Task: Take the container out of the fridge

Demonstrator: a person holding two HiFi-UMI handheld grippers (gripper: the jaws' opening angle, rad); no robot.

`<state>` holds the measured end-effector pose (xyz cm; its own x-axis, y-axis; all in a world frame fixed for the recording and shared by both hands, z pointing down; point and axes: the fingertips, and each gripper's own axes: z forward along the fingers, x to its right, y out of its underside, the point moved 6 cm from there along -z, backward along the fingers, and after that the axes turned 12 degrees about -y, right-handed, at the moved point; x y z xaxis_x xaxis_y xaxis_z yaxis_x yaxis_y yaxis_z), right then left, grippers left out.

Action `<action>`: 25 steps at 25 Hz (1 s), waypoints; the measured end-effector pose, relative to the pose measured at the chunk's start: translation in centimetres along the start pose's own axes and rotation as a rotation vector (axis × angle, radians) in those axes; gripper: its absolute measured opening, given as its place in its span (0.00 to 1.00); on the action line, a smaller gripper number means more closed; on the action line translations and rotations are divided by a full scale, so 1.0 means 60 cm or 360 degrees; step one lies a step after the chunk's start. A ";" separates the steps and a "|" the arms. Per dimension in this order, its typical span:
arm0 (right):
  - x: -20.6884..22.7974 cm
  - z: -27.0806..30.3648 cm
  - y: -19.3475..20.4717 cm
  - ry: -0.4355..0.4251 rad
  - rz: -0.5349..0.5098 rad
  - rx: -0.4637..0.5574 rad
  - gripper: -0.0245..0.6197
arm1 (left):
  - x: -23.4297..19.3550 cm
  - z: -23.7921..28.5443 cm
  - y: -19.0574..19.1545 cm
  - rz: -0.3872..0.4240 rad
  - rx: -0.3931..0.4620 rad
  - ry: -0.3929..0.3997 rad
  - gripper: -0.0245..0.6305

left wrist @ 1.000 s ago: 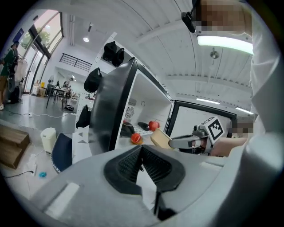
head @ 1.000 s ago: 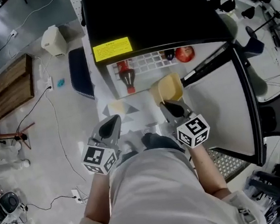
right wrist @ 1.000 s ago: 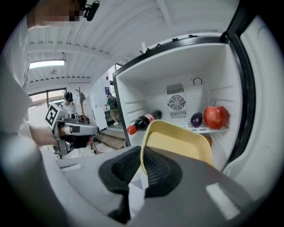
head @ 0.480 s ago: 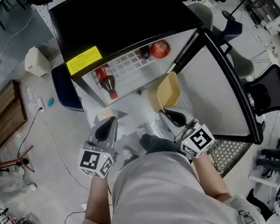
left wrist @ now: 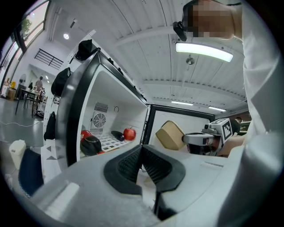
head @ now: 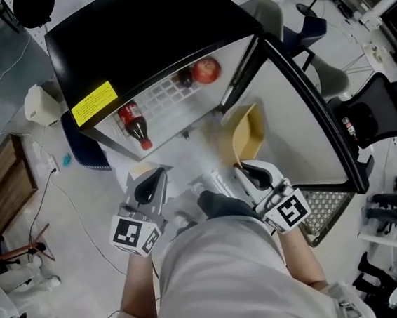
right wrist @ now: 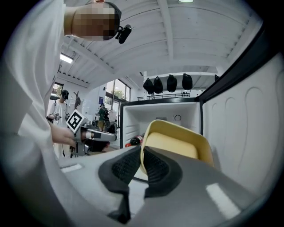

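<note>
Our right gripper pinches the yellow plastic container by its thin rim. The container is at twelve o'clock of the gripper, clear of the fridge. We judge it light, stiff and slightly slippery, so a deeper hold on the rim would be safer. Our left gripper is clenched, empty.

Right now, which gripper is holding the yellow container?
The right gripper, clamped on the rim of the yellow container; the left gripper is shut and empty.

Lab, office chair, wooden table
</note>
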<state>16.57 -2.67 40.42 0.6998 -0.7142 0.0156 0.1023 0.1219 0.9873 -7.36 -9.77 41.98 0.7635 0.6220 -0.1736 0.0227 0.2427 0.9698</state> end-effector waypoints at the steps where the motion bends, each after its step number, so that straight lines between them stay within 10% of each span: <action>1: 0.000 -0.004 0.000 0.0009 -0.0007 0.0005 0.07 | 0.001 0.004 -0.002 0.0005 0.0002 0.0009 0.05; 25: 0.000 0.008 0.007 -0.0006 0.0035 0.0053 0.07 | 0.022 0.034 -0.004 0.0044 -0.0017 0.0045 0.05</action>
<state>16.31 -2.95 40.91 0.6991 -0.7140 0.0376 0.0637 0.1146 0.9914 -5.03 -10.53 41.88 0.7451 0.6495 -0.1518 -0.0049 0.2329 0.9725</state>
